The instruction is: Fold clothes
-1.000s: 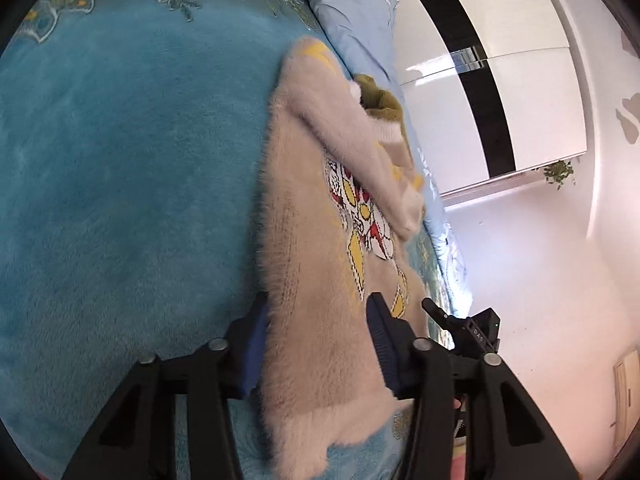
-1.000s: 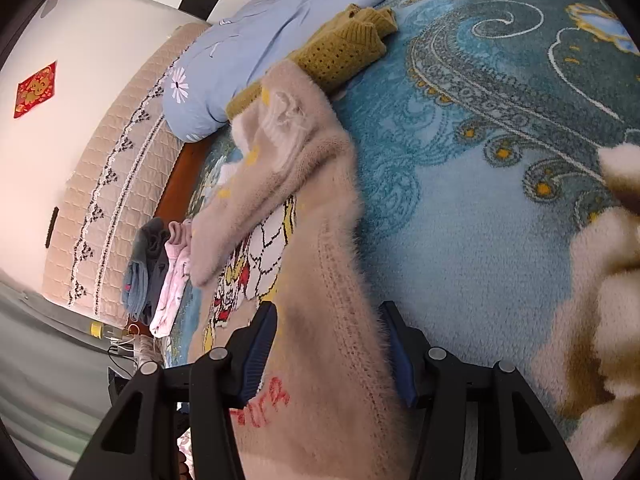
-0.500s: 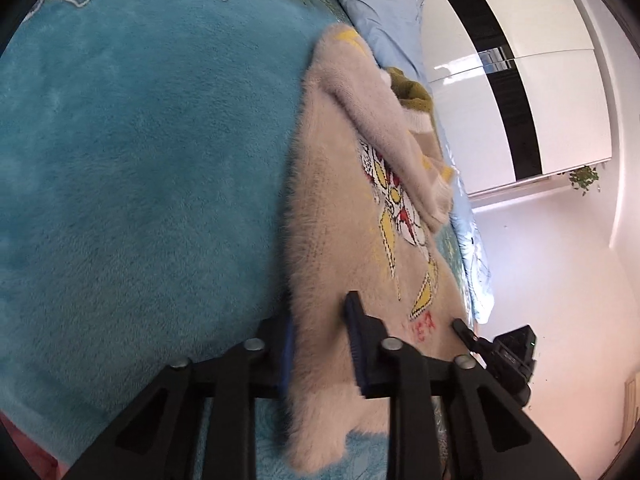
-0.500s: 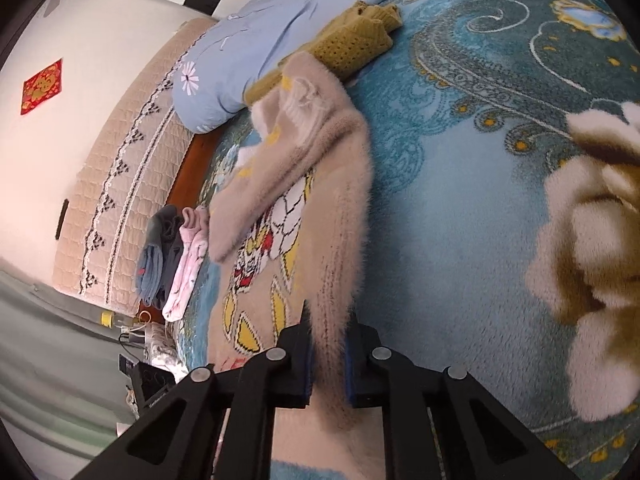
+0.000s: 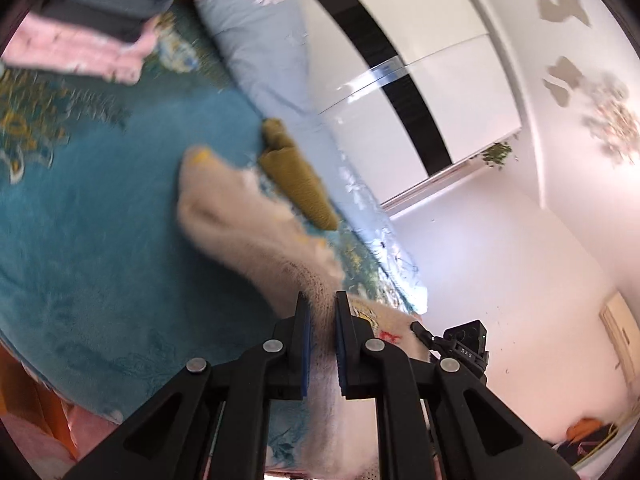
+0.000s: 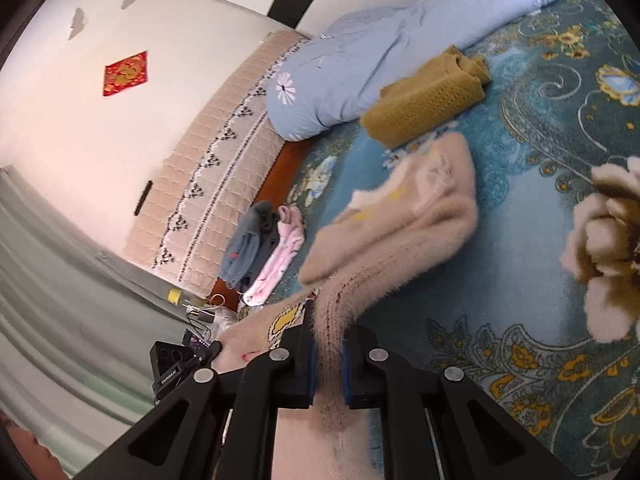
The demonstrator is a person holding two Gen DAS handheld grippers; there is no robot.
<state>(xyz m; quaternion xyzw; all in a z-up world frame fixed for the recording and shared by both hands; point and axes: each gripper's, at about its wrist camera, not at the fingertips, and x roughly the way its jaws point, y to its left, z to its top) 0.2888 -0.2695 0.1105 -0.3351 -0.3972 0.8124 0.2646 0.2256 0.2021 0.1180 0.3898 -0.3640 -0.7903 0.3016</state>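
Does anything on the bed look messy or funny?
Not really. The fuzzy beige sweater hangs half-lifted and bunched because both grippers are pinching its hem. The mustard knit and the grey and pink pile sit neatly folded.

Sweater (image 5: 256, 232) motion-blurred; its hem seemingly cropped.

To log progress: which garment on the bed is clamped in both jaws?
The fuzzy beige sweater, its hem pinched by both; the mustard knit lies folded by the pillow.

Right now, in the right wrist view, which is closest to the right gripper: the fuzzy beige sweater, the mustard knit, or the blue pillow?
1. Fuzzy beige sweater, clamped in the right gripper.
2. Mustard knit, folded, beyond the sweater.
3. Blue pillow, farthest, behind the knit.
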